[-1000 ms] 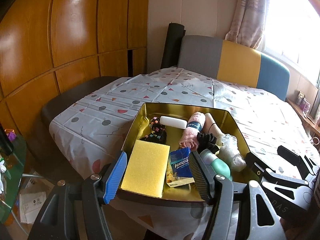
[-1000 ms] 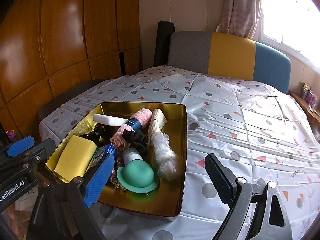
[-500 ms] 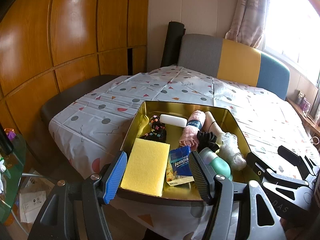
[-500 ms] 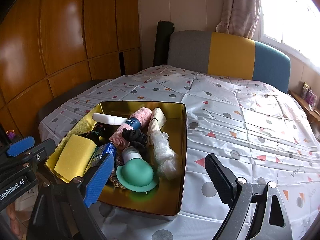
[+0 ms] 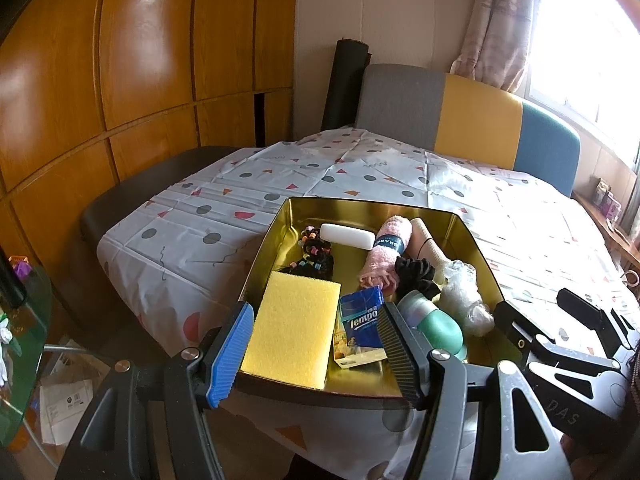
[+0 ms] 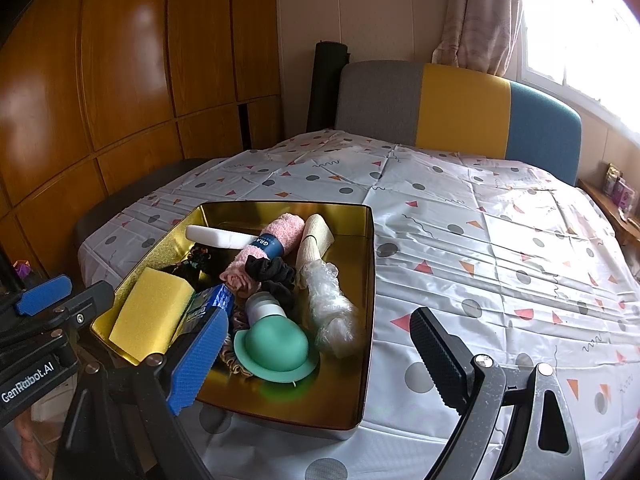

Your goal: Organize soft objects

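A gold tin tray (image 5: 476,240) (image 6: 370,280) sits near the table's front edge. Inside lie a yellow sponge (image 5: 294,326) (image 6: 150,310), a rolled pink towel (image 5: 386,250) (image 6: 264,250), a black scrunchie (image 5: 414,276) (image 6: 270,270), a blue tissue pack (image 5: 362,316), a white bar (image 5: 346,236) (image 6: 218,237), a crumpled clear plastic bag (image 5: 464,294) (image 6: 330,306), a green silicone piece (image 5: 434,326) (image 6: 276,350) and beaded hair ties (image 5: 314,250). My left gripper (image 5: 314,354) hovers open before the tray's near rim, framing the sponge. My right gripper (image 6: 320,364) hangs open over the tray's near right corner, empty.
The table wears a white cloth (image 6: 480,240) with dots and triangles, bare to the right of the tray. A grey, yellow and blue bench back (image 6: 460,108) stands behind it. Wooden panelling (image 5: 120,80) fills the left. A glass side table (image 5: 20,320) sits low left.
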`<state>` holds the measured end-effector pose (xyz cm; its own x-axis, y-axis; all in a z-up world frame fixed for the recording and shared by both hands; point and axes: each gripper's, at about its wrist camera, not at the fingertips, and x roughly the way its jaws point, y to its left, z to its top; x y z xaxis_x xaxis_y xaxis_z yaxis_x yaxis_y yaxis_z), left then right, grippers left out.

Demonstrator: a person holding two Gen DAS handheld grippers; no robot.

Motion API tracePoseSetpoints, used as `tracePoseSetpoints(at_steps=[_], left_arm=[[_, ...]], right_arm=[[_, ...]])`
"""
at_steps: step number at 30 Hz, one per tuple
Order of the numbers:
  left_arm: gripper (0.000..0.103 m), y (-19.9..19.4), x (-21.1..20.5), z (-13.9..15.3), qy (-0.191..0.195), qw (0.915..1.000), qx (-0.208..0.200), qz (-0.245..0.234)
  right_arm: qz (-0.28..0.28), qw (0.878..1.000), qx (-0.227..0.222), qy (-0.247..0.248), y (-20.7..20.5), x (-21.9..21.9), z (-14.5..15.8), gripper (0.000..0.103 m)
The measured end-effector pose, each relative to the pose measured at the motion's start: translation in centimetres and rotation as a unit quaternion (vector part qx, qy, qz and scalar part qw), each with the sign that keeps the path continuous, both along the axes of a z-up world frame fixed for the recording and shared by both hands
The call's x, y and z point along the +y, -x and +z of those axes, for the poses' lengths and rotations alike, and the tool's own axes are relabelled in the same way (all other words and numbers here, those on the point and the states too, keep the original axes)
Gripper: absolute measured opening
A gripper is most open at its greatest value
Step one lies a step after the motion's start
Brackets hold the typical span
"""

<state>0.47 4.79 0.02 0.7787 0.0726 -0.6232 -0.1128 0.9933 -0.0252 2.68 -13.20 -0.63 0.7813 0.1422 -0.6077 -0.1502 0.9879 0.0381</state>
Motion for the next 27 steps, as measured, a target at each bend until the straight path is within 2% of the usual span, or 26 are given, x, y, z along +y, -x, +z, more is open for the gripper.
tracePoseSetpoints(at_steps=[19,24,27], left_arm=[[0.065,-0.03,0.12,0.04,0.000,1.0000,0.005,-0.001],[0.070,0.20,-0.20,0.35,-0.007,1.0000,-0.004,-0.004],[0.070,-0.11,-0.25,0.27,0.001,1.0000,0.006,0.000]], right_arm=[[-0.001,1.000,0.001,-0.001,0.09,-0.01,-0.07,0.094],[-0.001,1.000,-0.001,-0.001,0.17,0.03,-0.11,0.094],[-0.001,1.000,-0.001,-0.002,0.18,0.03,-0.10,0.094]])
